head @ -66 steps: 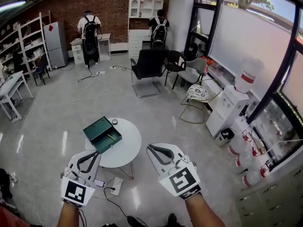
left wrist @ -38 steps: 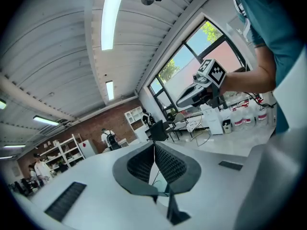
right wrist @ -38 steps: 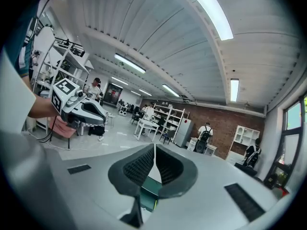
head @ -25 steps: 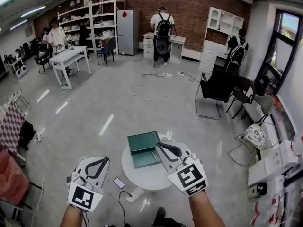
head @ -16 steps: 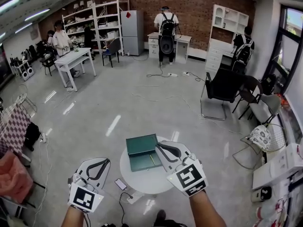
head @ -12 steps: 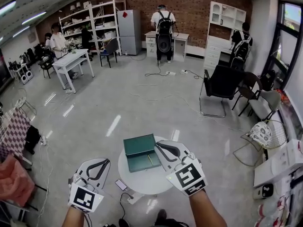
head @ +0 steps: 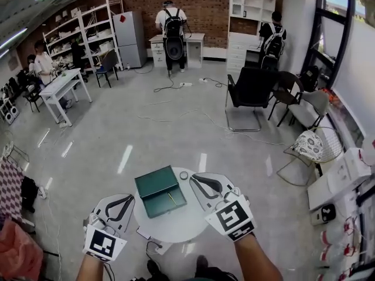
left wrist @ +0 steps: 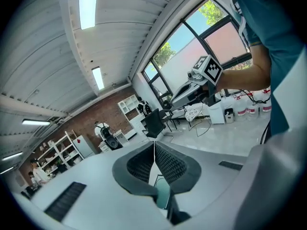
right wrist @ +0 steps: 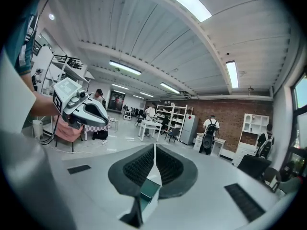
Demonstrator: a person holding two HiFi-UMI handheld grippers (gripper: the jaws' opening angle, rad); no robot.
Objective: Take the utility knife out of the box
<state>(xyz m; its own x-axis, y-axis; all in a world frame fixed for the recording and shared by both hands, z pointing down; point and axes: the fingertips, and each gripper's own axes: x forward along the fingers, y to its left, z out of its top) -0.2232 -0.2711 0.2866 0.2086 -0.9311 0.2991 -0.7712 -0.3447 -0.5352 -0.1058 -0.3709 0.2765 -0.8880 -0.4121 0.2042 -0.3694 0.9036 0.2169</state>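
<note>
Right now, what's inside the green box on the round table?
The open green box holds what looks like the utility knife, slim and yellowish. Nothing covers its inside; finer detail is too small to tell.

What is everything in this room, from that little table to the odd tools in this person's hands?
Table: one, white, round, just ahead of the person.
Box: one, green, lid open, on the table.
Thin yellowish item: one, inside the box, probably the utility knife.
Small round object: one, greyish, at the table's far edge.
Office chair: one, black, on the floor to the right.
Shelving: white, far left.
People with backpacks: two, at the back wall.
Left gripper: one, white and black, jaws shut, empty, left of the table.
Right gripper: one, white and black, jaws shut, empty, over the table's right side.
</note>
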